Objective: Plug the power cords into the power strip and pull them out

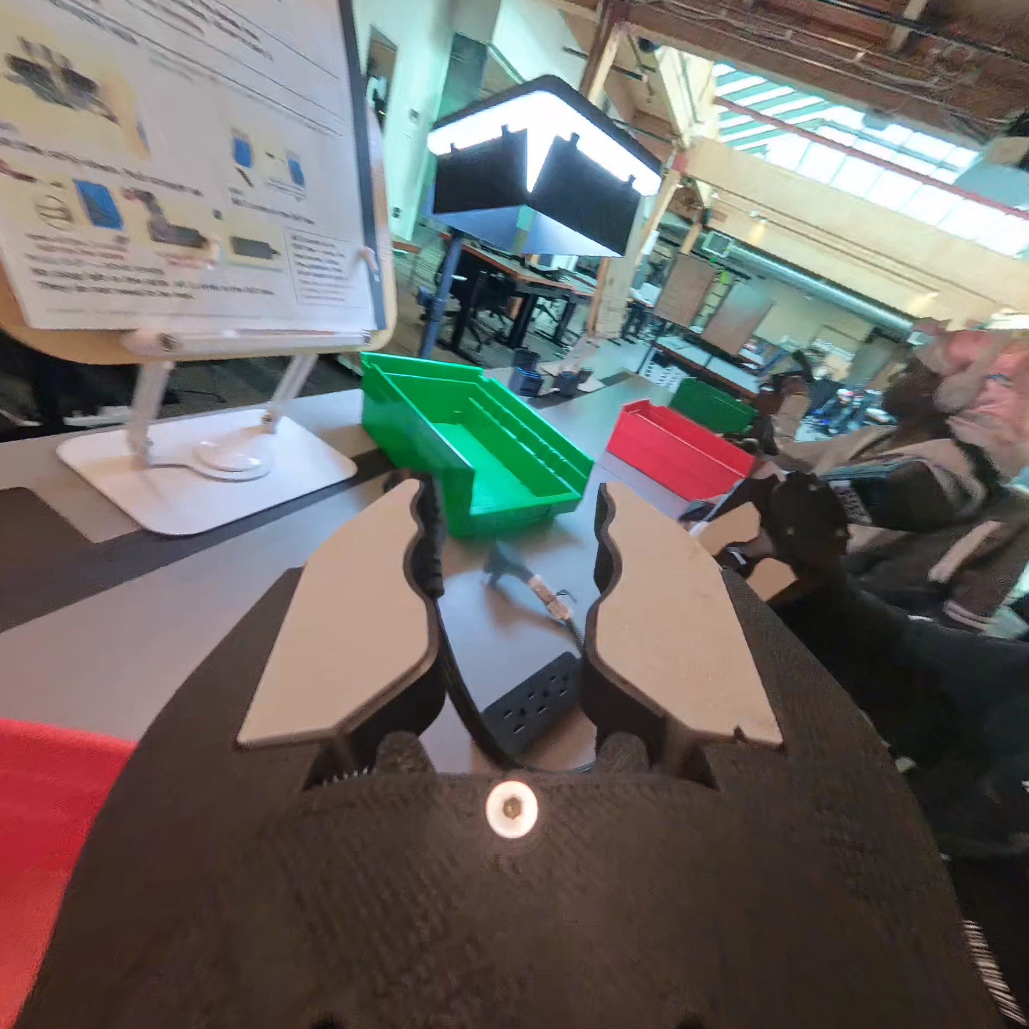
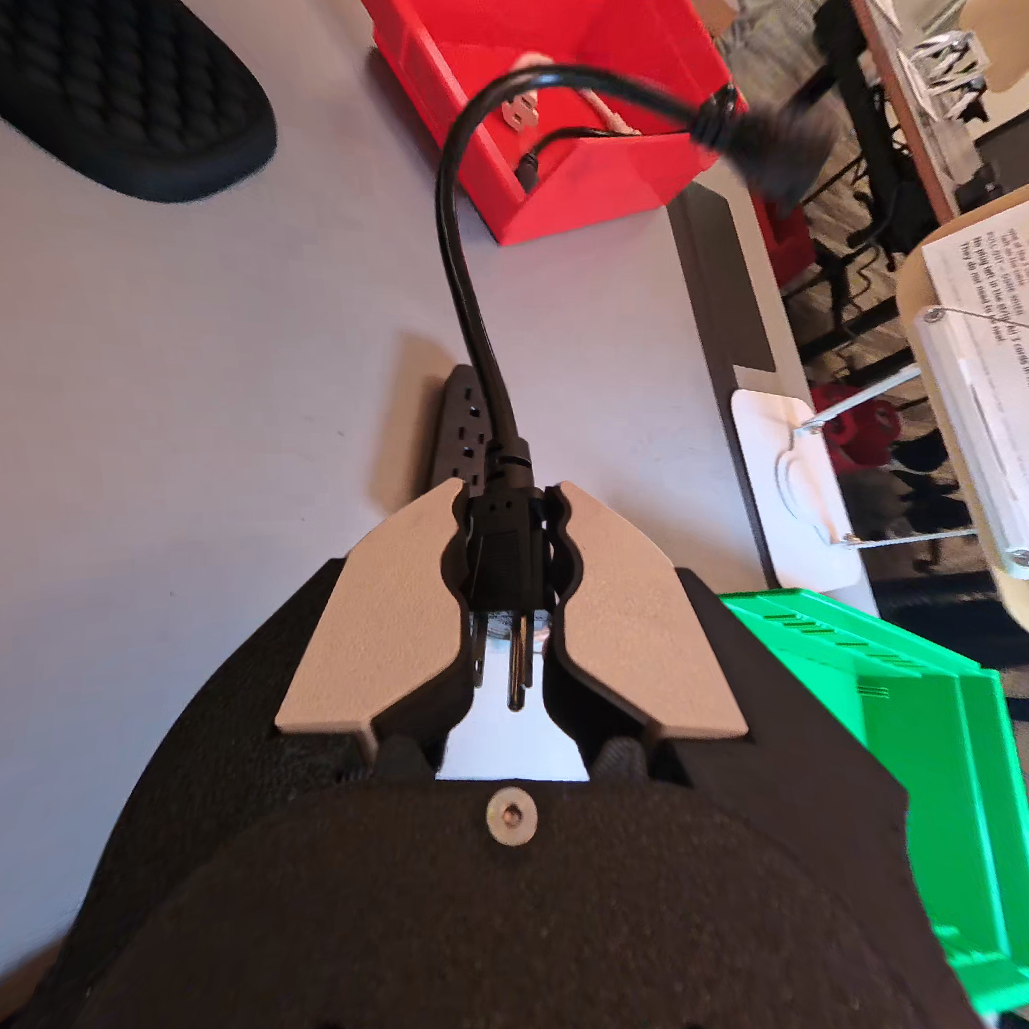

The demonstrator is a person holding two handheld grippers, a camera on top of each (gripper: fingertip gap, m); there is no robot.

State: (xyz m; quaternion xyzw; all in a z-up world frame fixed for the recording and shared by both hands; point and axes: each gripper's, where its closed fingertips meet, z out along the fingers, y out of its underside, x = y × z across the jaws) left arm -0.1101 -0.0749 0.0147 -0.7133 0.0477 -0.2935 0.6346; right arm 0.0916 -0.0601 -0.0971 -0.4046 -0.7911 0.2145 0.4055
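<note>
My right gripper [image 2: 509, 490] is shut on a black three-prong plug [image 2: 501, 551], with the prongs pointing back toward the camera. The plug's black cord [image 2: 462, 250] arcs up over the table to a blurred black end [image 2: 774, 145]. The black power strip [image 2: 465, 423] lies on the grey table just beyond the fingertips, partly hidden by the plug. My left gripper [image 1: 509, 495] is open and empty above the table. The power strip [image 1: 534, 701] shows low between its fingers, with a blurred plug [image 1: 506, 562] lying farther out. The right gripper [image 1: 802, 529] shows at the right.
A green bin [image 1: 490, 445] stands ahead of the left gripper, and it also shows in the right wrist view [image 2: 919, 779]. A red bin [image 2: 584, 167] holds more cords. A white document stand [image 1: 211, 468] sits at the left. A black textured object [image 2: 111, 94] lies far left. Some 25 cm of space lies between my two pairs of fingers.
</note>
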